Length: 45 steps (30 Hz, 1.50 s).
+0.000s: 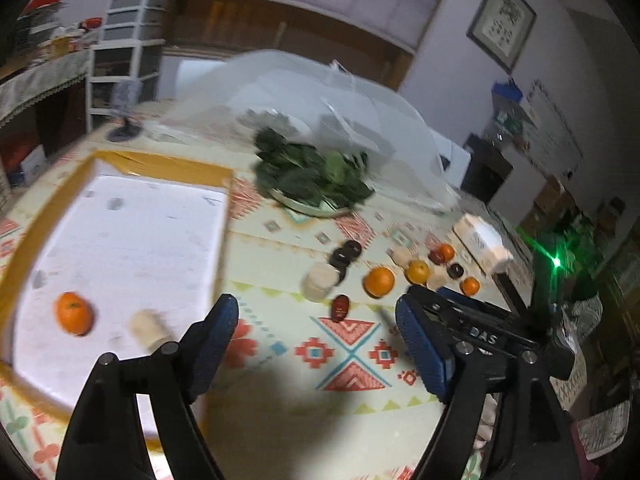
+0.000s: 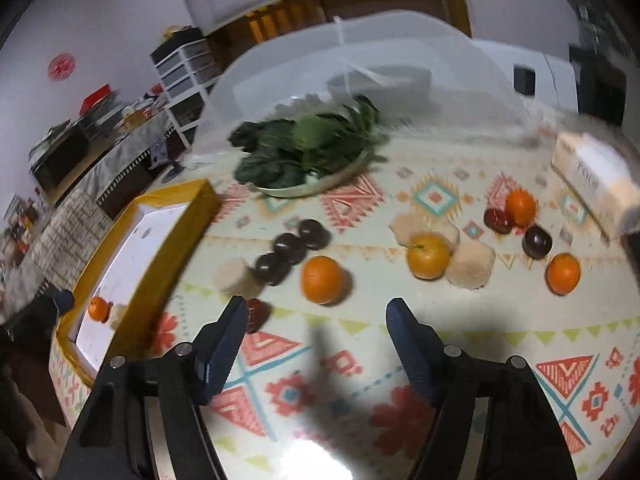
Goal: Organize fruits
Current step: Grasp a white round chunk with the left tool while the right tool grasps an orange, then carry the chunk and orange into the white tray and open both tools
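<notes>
A yellow-rimmed tray [image 1: 160,164] with a white floor holds one orange [image 1: 73,313] and a pale beige round piece [image 1: 148,326]. My left gripper [image 1: 316,306] hangs open and empty above the patterned tablecloth, just right of the tray. Loose on the cloth lie several oranges, dark round fruits [image 2: 290,248], small red fruits and beige rounds [image 2: 236,276]. My right gripper [image 2: 317,306] is open and empty too. An orange [image 2: 322,279] sits just beyond its tips, and a red fruit [image 2: 258,314] lies beside its left finger.
A plate of dark leafy greens [image 2: 308,152] stands at the back under the edge of a white mesh food cover [image 2: 360,60]. A white box [image 2: 592,176] lies at the right. More oranges [image 2: 563,273] and a dark fruit [image 2: 537,242] cluster near it.
</notes>
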Each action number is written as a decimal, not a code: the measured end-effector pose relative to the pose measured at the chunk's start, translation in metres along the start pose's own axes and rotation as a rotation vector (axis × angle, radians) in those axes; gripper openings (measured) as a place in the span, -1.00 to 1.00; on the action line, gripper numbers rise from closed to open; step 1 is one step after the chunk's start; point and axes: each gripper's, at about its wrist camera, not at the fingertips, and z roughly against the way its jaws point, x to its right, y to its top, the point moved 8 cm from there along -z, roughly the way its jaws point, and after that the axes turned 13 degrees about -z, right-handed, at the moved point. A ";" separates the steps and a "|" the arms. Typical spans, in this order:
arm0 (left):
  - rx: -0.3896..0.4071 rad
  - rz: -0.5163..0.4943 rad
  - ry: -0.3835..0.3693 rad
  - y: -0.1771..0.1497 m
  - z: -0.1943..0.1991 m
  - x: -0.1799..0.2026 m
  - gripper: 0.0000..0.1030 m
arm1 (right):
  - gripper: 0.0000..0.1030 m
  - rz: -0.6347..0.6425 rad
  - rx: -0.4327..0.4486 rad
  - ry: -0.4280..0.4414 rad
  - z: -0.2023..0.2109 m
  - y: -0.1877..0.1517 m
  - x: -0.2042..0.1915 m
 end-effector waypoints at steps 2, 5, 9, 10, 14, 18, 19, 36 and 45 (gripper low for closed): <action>-0.027 0.004 -0.011 0.003 -0.022 0.006 0.48 | 0.38 -0.016 -0.008 0.003 -0.010 0.000 0.005; -0.059 -0.005 -0.012 0.008 -0.049 0.012 0.21 | 0.33 -0.035 -0.022 0.019 -0.027 0.003 0.007; -0.088 -0.044 0.024 0.012 -0.081 0.012 0.20 | 0.26 -0.026 -0.048 0.030 -0.043 0.002 0.004; -0.095 -0.054 0.033 0.012 -0.089 0.012 0.20 | 0.19 -0.021 -0.052 0.030 -0.046 0.002 0.003; -0.130 -0.072 0.043 0.009 -0.110 0.011 0.20 | -0.06 -0.008 -0.062 0.048 -0.047 0.001 0.000; -0.146 -0.069 0.046 0.004 -0.123 0.007 0.13 | -0.33 -0.017 -0.073 0.070 -0.049 0.000 -0.001; -0.150 -0.074 0.040 0.002 -0.125 0.007 -0.13 | -0.33 -0.020 -0.072 0.073 -0.049 0.000 -0.001; -0.034 -0.068 0.027 0.014 -0.069 0.016 -0.36 | -0.33 0.005 0.015 0.047 -0.031 0.004 -0.002; 0.104 0.006 0.144 0.039 0.023 -0.060 -0.36 | -0.33 0.090 0.063 0.152 0.022 0.010 -0.077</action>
